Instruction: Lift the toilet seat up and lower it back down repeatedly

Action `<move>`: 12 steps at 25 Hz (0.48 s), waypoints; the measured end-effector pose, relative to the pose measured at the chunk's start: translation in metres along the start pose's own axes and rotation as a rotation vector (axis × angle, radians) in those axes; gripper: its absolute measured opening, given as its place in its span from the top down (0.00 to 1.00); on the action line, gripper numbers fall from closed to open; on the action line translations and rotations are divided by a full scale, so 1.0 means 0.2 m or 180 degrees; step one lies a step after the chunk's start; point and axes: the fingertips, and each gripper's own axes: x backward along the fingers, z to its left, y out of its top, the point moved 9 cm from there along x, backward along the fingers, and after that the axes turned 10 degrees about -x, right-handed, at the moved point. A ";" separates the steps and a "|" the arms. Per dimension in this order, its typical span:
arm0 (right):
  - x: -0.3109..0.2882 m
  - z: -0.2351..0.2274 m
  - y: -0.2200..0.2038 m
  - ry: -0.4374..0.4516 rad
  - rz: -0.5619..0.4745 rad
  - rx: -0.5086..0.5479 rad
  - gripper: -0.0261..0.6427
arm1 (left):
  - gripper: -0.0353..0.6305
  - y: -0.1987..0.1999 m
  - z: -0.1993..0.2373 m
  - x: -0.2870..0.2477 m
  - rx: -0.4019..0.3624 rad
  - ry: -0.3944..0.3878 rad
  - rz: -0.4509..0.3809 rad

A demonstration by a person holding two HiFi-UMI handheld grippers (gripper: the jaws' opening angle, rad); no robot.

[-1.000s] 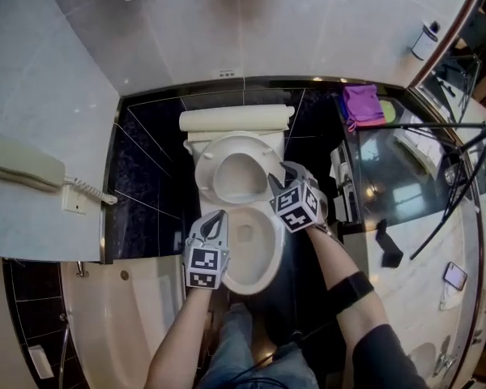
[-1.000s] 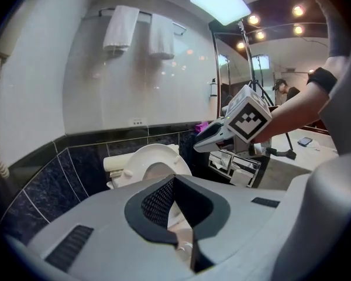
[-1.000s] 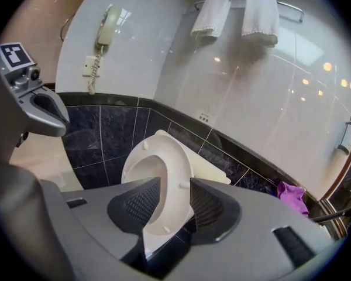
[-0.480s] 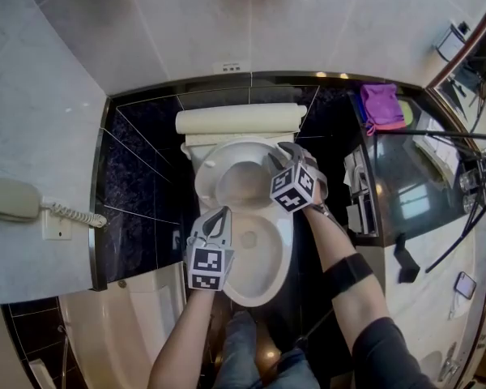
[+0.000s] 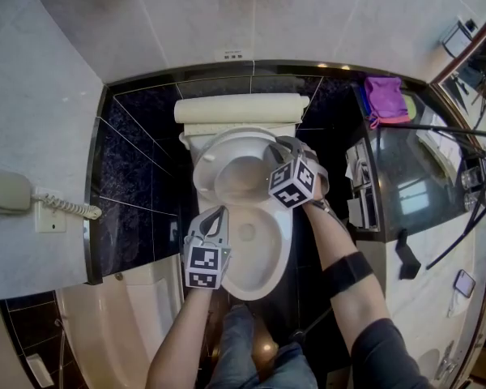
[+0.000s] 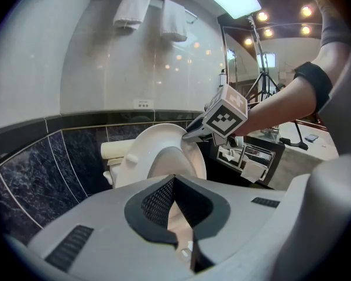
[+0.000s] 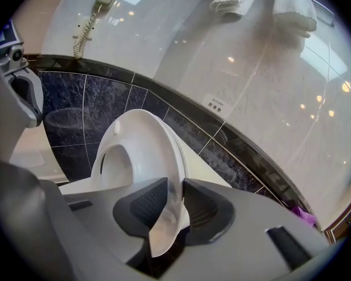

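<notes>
The white toilet seat (image 5: pixel 204 171) stands tilted up over the bowl (image 5: pixel 259 275). My right gripper (image 5: pixel 278 152) is at the seat's right rim. In the right gripper view the seat (image 7: pixel 141 151) has its thin edge between the pads of that gripper (image 7: pixel 174 193). The jaws have just been closing and now press on the edge. My left gripper (image 5: pixel 215 215) hangs by the bowl's front left with its jaws together on nothing. The left gripper view looks past that gripper's own tips (image 6: pixel 174 179) to the raised seat (image 6: pixel 161 146) and the right gripper (image 6: pixel 191 134).
The cream cistern top (image 5: pixel 239 108) lies behind the seat against dark tiles. A bathtub (image 5: pixel 121 322) is at the lower left and a wall phone (image 5: pixel 4 191) further left. At the right are a purple cloth (image 5: pixel 385 100) and a glass counter (image 5: pixel 425 193). Towels (image 7: pixel 292 7) hang above.
My right gripper has moved up to the seat's right rim and closed on it. My left gripper has sunk a little beside the bowl. The seat stays raised.
</notes>
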 end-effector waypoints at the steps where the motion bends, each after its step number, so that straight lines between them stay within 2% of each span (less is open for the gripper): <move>1: 0.03 0.01 -0.01 0.0004 -0.0016 0.0016 0.81 | 0.95 -0.01 -0.02 0.01 0.0017 -0.0005 0.0017; 7: 0.26 0.15 -0.09 -0.0001 -0.0121 0.0161 0.81 | 0.95 -0.11 -0.19 0.09 0.0168 0.0006 0.0109; 12: 0.48 0.31 -0.19 0.0045 -0.0144 0.0286 0.82 | 0.95 -0.20 -0.32 0.18 0.0294 0.0119 0.0145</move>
